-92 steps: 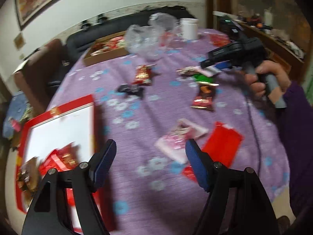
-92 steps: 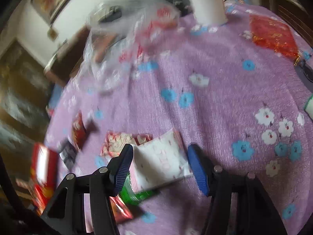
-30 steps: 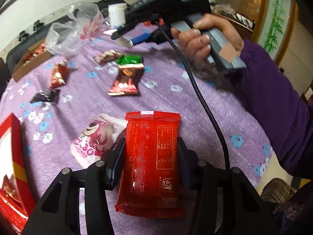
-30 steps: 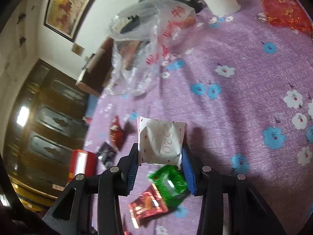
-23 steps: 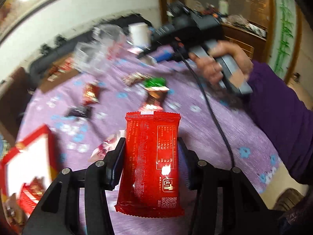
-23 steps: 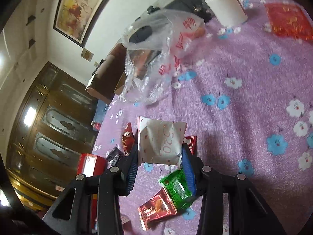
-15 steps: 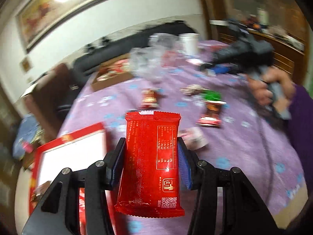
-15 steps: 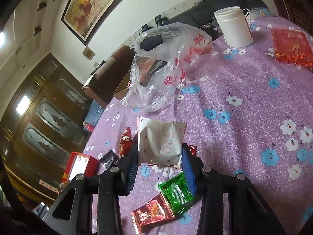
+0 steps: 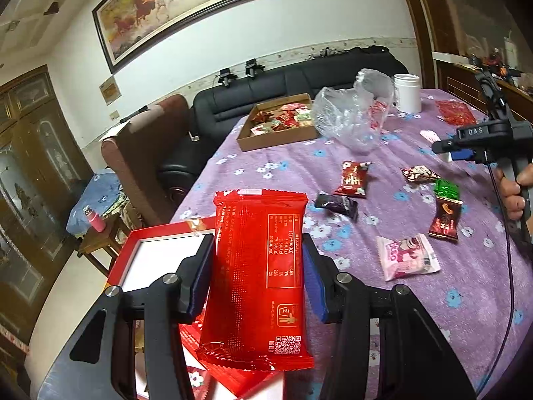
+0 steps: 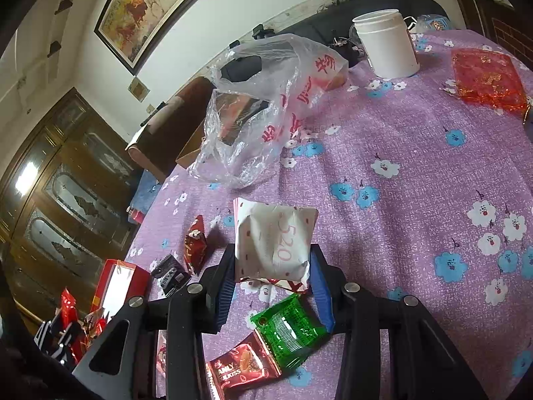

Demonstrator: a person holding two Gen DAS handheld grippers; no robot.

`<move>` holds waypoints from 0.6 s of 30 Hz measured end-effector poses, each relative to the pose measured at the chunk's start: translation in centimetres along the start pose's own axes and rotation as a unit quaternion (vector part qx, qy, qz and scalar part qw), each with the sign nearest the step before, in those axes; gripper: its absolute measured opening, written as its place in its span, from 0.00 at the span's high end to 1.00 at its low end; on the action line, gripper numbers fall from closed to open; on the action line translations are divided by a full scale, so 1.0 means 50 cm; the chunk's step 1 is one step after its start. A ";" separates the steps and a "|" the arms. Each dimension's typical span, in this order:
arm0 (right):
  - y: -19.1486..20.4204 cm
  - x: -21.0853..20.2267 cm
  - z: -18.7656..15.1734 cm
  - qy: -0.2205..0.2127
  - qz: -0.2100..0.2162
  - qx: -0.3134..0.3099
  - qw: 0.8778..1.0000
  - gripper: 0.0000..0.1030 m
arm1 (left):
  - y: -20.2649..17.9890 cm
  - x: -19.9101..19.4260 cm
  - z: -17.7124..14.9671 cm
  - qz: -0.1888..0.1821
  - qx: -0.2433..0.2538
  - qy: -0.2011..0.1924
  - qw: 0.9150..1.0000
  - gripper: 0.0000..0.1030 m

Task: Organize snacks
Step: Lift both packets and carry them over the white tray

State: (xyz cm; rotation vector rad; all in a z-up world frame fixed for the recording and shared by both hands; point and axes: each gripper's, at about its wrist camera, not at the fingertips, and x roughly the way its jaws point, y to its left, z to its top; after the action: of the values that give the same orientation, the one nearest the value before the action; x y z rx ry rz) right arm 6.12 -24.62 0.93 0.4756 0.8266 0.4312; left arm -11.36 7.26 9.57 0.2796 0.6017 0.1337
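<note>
Purple floral tablecloth (image 9: 416,300), black sofa (image 9: 299,80), perhaps leather; left gripper (image 9: 258,275) fingers clamp red packet (image 9: 258,266); right gripper (image 10: 273,283) pinches white packet (image 10: 273,243)

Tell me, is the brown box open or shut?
Open. The brown box has no lid on, and snack packets show inside it.

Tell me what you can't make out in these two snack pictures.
- Red box, left wrist view: the held red packet and left gripper hide most of its inside.
- Cardboard box, right wrist view: its contents sit behind the plastic bag.
- White packet: only "520" legible.
</note>
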 end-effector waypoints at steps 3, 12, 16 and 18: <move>-0.003 0.005 -0.001 0.003 -0.005 0.000 1.000 0.59 | 0.009 0.002 0.002 0.005 -0.004 -0.001 1.000 0.54; -0.009 0.011 -0.003 0.004 -0.017 0.000 1.000 0.59 | 0.043 0.002 0.005 0.044 -0.020 -0.012 0.999 0.54; -0.011 0.012 -0.005 0.002 -0.023 -0.001 1.000 0.59 | 0.073 0.007 0.001 0.056 -0.035 -0.010 0.998 0.54; -0.012 0.013 -0.006 0.001 -0.028 -0.002 1.000 0.59 | 0.088 0.008 -0.001 0.062 -0.042 -0.010 0.997 0.54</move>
State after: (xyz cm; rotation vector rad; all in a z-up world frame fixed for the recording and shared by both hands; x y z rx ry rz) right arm 6.37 -24.69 0.03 0.4474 0.8388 0.3810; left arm -11.26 11.53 10.60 0.2370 0.5575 0.2743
